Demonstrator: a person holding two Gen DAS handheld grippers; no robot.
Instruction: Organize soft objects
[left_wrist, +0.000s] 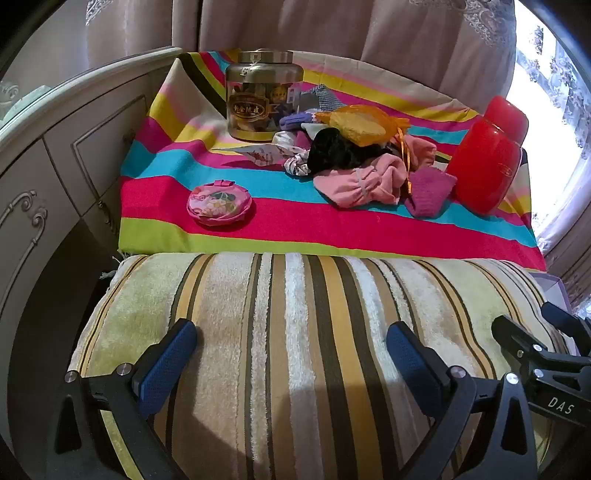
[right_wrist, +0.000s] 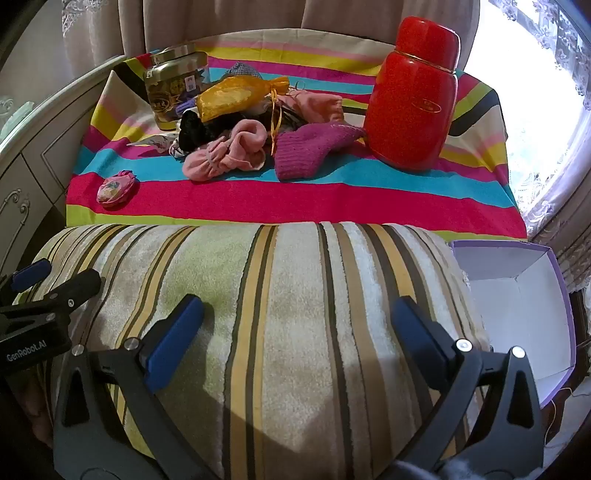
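Note:
A heap of soft things lies on the striped cloth (left_wrist: 258, 229): a pink garment (left_wrist: 362, 184) (right_wrist: 225, 155), a magenta knitted sock (left_wrist: 430, 192) (right_wrist: 310, 151), a black fluffy piece (left_wrist: 336, 151) (right_wrist: 192, 133), an orange gauze pouch (left_wrist: 362, 123) (right_wrist: 236, 96). A round pink floral pouch (left_wrist: 219, 203) (right_wrist: 114, 188) lies apart at the left. My left gripper (left_wrist: 291, 332) and right gripper (right_wrist: 299, 314) hang open above the striped plush cushion (left_wrist: 295, 350) (right_wrist: 266, 314), nothing between their fingers. Each gripper shows at the edge of the other's view.
A glass jar (left_wrist: 260, 96) (right_wrist: 173, 85) stands at the back left of the cloth, a red flask (left_wrist: 487, 155) (right_wrist: 413, 96) at the right. An open white box with lilac rim (right_wrist: 517, 306) sits right of the cushion. A cream cabinet (left_wrist: 55, 155) is at left, curtains behind.

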